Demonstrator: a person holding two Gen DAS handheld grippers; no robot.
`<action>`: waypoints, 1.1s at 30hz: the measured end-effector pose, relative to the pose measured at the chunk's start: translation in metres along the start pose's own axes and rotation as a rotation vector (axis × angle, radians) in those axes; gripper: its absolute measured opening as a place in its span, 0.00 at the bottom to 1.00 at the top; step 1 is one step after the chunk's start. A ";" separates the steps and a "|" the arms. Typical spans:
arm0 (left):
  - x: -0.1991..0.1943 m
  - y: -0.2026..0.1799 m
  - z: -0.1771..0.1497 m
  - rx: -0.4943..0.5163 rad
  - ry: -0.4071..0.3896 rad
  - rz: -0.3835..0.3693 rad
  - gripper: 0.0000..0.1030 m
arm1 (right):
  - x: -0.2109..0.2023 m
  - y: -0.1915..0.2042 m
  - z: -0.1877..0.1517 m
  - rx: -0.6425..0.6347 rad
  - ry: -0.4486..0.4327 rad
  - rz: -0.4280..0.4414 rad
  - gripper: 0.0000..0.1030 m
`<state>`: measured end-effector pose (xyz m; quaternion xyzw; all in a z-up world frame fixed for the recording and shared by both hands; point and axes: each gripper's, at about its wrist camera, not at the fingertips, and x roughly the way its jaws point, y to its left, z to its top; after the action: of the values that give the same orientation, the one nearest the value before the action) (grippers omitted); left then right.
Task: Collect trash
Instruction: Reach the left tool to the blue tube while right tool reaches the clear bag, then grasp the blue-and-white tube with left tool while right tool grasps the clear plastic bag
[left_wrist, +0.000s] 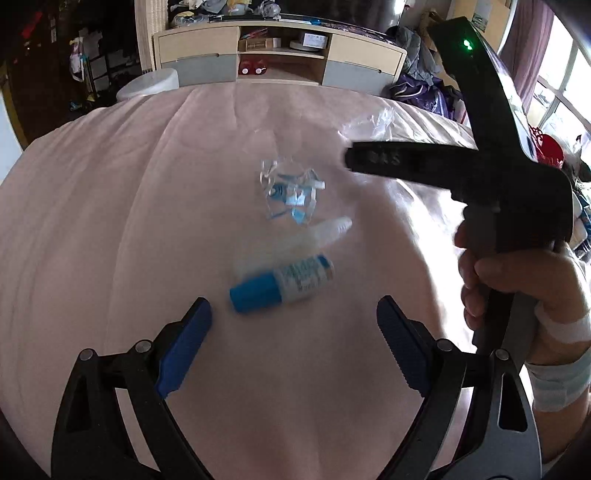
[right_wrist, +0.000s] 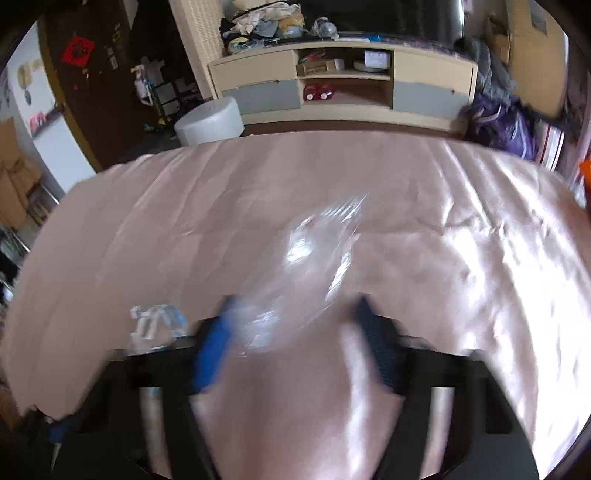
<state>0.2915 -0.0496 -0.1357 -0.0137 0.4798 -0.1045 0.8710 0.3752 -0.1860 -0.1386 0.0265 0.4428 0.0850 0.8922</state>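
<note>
Your left gripper (left_wrist: 294, 314) has black arms with round silver rivets and blue ribbed pads (left_wrist: 186, 347). Your right gripper (right_wrist: 295, 325) looks the same. Your right hand (left_wrist: 517, 280) wears white bandage at the wrist.

A small bottle (left_wrist: 282, 282) with a blue cap and a printed label lies on its side on the pink bed cover (left_wrist: 110, 221). Touching it on the far side lies a pale, see-through bottle (left_wrist: 325, 232), also on its side. Just beyond that sits a crumpled bit of clear wrapper with blue print (left_wrist: 291, 194). A clear plastic bag (right_wrist: 314, 258) lies flat to the right of the wrapper.
</note>
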 end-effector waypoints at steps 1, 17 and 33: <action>0.001 -0.001 0.001 0.003 -0.006 0.009 0.80 | 0.001 -0.003 0.001 0.001 -0.002 0.007 0.40; 0.000 0.007 0.007 0.054 -0.030 0.043 0.53 | -0.043 -0.026 -0.009 0.045 -0.087 0.137 0.29; -0.073 -0.009 -0.056 0.130 -0.048 -0.068 0.53 | -0.165 -0.013 -0.099 -0.158 -0.169 0.099 0.29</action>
<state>0.2053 -0.0397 -0.1036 0.0241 0.4504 -0.1647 0.8772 0.2007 -0.2309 -0.0706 -0.0152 0.3563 0.1610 0.9203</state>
